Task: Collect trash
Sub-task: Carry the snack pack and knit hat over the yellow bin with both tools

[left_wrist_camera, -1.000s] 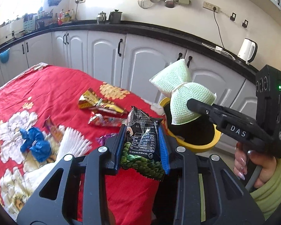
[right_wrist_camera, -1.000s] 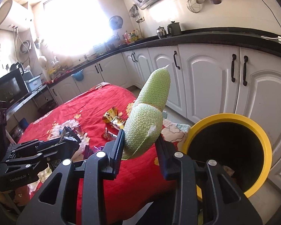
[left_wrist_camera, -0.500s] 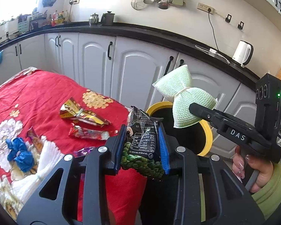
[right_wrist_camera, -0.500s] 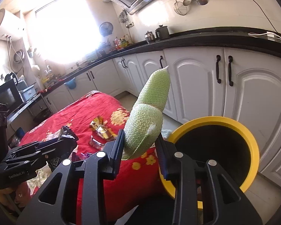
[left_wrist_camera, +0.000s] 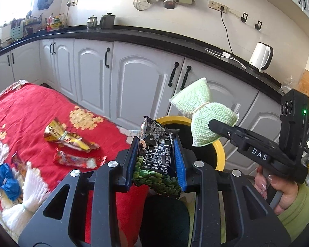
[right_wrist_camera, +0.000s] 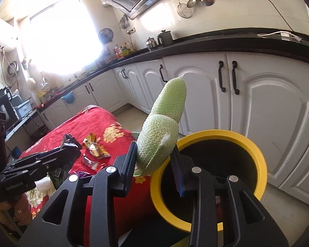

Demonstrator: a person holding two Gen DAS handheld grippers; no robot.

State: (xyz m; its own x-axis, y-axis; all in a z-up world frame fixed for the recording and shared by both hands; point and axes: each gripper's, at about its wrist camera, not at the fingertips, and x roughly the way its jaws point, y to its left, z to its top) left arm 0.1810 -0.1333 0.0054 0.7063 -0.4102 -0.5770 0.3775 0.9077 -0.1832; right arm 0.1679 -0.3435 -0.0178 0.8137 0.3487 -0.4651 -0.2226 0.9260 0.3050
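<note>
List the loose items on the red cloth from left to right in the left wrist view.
Blue wrapper → white paper fan → gold snack packet → red wrapper.

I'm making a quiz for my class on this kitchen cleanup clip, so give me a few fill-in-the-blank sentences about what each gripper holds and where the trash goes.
1. The left gripper is shut on a black ____ bag printed with green peas.
2. The right gripper pinches a green mesh ____.
3. The trash bin beside the red tablecloth has a ____ rim.
4. The gold wrapper lies on the ____.

Missing words: snack; sponge; yellow; tablecloth
</note>
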